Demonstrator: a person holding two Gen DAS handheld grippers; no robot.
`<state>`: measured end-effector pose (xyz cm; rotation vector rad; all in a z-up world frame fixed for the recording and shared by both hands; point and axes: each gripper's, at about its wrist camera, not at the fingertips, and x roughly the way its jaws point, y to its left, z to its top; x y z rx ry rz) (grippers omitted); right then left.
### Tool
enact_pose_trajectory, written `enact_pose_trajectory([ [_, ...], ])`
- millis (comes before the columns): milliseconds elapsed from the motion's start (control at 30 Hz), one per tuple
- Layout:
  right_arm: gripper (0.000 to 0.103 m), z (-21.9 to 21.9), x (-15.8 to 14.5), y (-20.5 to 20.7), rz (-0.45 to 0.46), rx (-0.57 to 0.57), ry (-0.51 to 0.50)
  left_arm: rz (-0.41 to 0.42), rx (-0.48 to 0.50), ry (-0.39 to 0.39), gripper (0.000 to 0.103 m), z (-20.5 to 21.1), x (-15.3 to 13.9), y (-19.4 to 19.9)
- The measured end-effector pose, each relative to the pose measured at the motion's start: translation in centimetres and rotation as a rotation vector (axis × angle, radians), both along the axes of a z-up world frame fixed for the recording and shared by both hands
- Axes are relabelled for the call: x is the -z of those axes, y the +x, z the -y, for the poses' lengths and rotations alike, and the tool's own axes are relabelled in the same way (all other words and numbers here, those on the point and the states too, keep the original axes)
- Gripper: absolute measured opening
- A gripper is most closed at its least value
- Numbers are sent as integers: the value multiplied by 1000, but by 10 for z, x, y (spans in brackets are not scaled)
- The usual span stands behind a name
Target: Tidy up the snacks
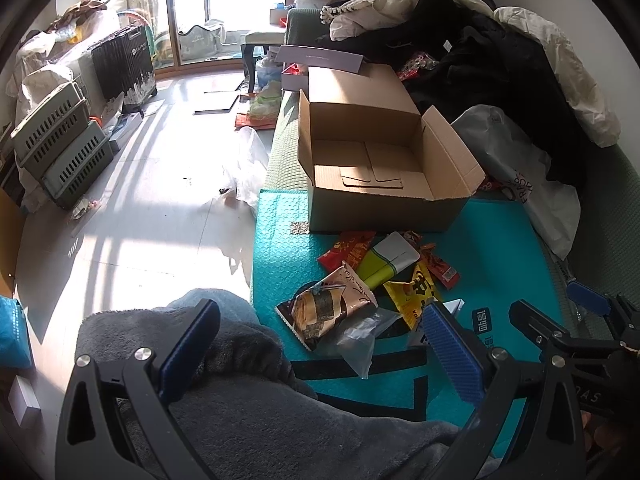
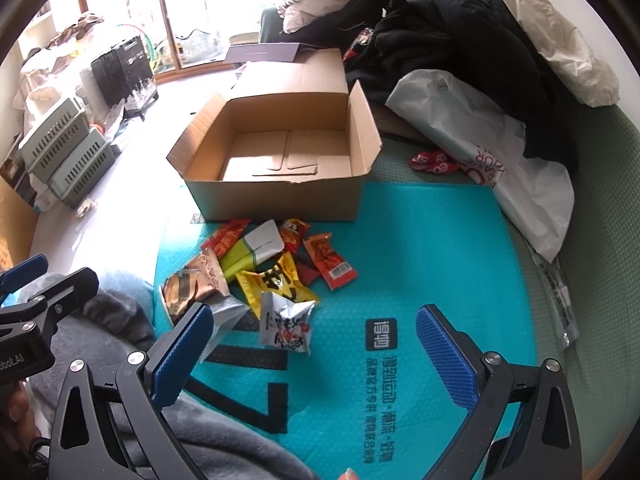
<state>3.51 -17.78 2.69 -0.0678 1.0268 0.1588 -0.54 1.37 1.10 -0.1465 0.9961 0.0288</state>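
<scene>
An open, empty cardboard box [image 1: 372, 168] [image 2: 280, 160] stands on a teal bubble mailer [image 1: 280, 248] [image 2: 420, 240]. Just in front of the box lies a heap of snack packets [image 1: 380, 280] [image 2: 264, 264]: a brown rice-cracker pack [image 1: 324, 308] [image 2: 192, 284], a yellow packet [image 1: 412, 292] [image 2: 276, 280], red packets [image 2: 330, 264], a white-and-green pack [image 1: 388, 258] and a silver pack [image 2: 286, 320]. My left gripper [image 1: 320, 344] is open, short of the heap, above a grey-clad lap. My right gripper [image 2: 312, 344] is open too, with the silver pack between and beyond its fingers.
Dark and white clothes [image 1: 480, 40] and a white plastic bag [image 2: 480, 152] pile up behind and right of the box on the green sofa [image 2: 600, 240]. To the left is the sunlit floor [image 1: 140, 200] with grey crates [image 1: 60, 148] and a black suitcase [image 1: 124, 64].
</scene>
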Motion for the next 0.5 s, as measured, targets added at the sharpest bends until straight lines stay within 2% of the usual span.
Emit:
enact_pose_trajectory([
  [500, 103, -1, 0, 0, 5, -4, -2, 1, 2, -7, 103, 1, -1, 0],
])
